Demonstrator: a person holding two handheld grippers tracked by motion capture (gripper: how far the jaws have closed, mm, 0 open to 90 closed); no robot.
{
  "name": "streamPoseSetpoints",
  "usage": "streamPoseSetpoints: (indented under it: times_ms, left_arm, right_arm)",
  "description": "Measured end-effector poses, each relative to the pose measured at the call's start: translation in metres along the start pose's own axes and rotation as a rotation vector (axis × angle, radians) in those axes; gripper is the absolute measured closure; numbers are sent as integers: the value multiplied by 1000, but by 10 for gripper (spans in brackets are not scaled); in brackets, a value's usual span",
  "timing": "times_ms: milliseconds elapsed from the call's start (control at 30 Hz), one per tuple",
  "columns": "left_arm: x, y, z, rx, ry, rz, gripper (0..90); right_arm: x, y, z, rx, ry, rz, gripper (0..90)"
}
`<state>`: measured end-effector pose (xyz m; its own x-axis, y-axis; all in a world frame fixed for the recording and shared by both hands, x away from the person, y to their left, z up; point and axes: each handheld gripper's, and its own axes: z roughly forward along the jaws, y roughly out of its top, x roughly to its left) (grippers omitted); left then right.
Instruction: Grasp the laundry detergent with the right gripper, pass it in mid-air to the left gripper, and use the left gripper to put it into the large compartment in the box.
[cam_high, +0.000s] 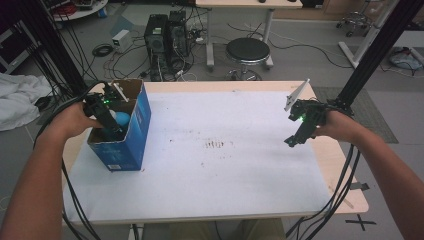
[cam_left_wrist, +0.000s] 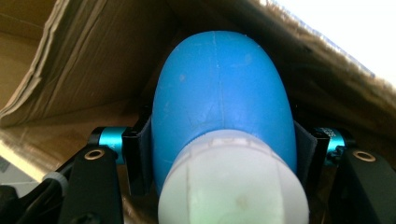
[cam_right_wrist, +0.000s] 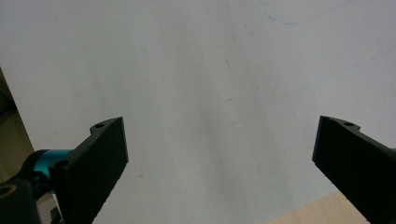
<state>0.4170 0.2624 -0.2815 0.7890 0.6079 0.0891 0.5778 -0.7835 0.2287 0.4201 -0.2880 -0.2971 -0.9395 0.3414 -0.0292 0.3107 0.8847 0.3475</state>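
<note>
Now we clamp left gripper (cam_left_wrist: 219, 163) on blue bulb (cam_left_wrist: 224, 98) in box (cam_high: 135, 130) | seems soft, light, slick; hold its waist | right gripper (cam_right_wrist: 219, 163) apart, idle

Black claw (cam_right_wrist: 219, 163), teal fittings, trailing black cables

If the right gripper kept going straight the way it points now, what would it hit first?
Probably the white table cover: the right gripper has its jaws wide apart with nothing between them, and its view looks straight at that bare sheet. How far off is unclear.

right gripper (cam_right_wrist: 219, 154) – jaws wide apart – above white table sheet (cam_right_wrist: 210, 70).
</note>
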Motion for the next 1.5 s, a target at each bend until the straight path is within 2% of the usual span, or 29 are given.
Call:
streamPoseSetpoints:
  times_ms: [367, 433, 567, 667, 933, 1100, 1267, 1367, 1500]
  left_arm:
    - [3, 0, 0, -3, -12, -48, 372]
    - [4, -1, -4, -22, -5, -68, 324]
    - [4, -6, -17, -54, 7, -74, 322]
    - [3, -9, -25, -76, 21, -88, 272]
    - [-3, -18, -45, -129, 25, -115, 272]
    - [-8, -21, -62, -176, 25, -119, 272]
    - [-13, -23, -73, -190, 35, -120, 272]
    - [-20, -21, -80, -204, 38, -102, 272]
    - [-31, -17, -93, -264, 41, -91, 272]
  right_arm:
    - [1, 1, 1, 0, 0, -5, 24]
    - [1, 1, 0, 0, -2, 0, 24]
    - [2, -2, -2, -7, -9, -2, 24]
    - [3, -2, -3, -9, -12, -2, 24]
    - [9, 0, -7, -19, -19, -11, 24]
    - [11, -2, -9, -24, -24, -10, 24]
    - [13, -2, -11, -30, -28, -9, 24]
    - [14, -2, -12, -29, -30, -11, 24]
    - [16, -2, -12, -29, -31, -14, 24]
